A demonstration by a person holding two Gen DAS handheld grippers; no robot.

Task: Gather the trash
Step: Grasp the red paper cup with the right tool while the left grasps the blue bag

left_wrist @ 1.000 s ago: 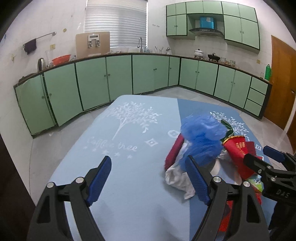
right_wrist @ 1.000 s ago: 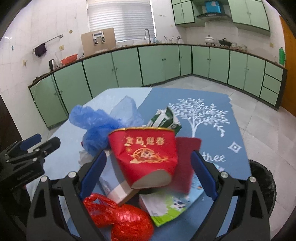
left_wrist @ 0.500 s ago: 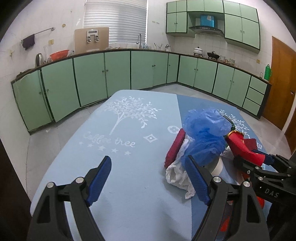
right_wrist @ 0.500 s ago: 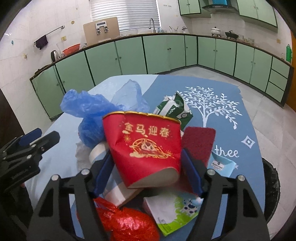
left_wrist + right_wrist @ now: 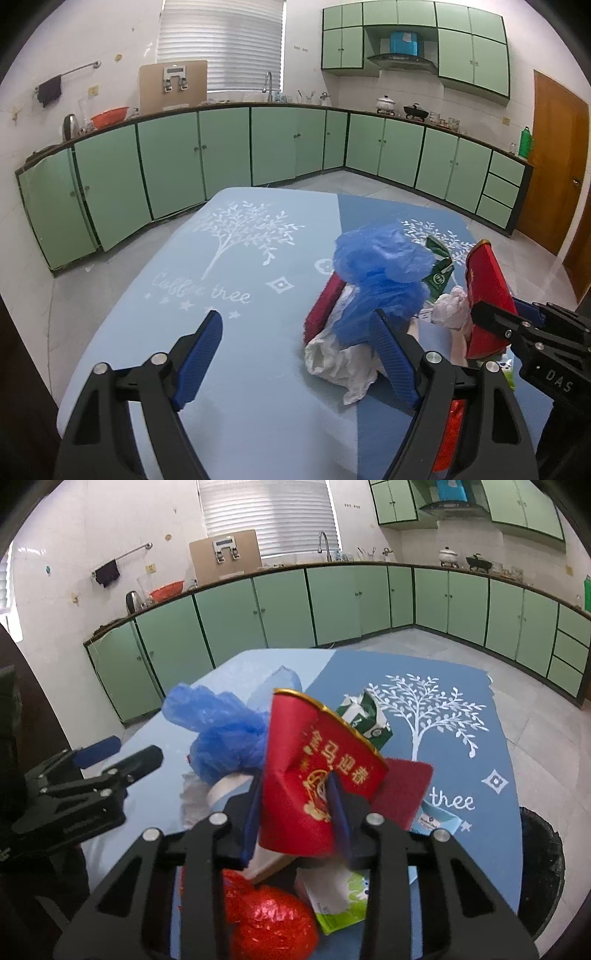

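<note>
At the lower left of your left wrist view, your left claw [image 5: 295,354] is spread wide over the light blue tree-print tabletop [image 5: 229,280], holding nothing; the crumpled blue plastic bag [image 5: 380,269] lies just past its right finger. Moving right, the change is in your right claw [image 5: 295,812]: a second ago it stood wide around the red paper cup with gold lettering [image 5: 317,775], and now it is closing, its pads creasing the cup's wall at the centre of the right wrist view. That suggests the cup is nearly secured, ready for the black bin [image 5: 543,871] at lower right.
</note>
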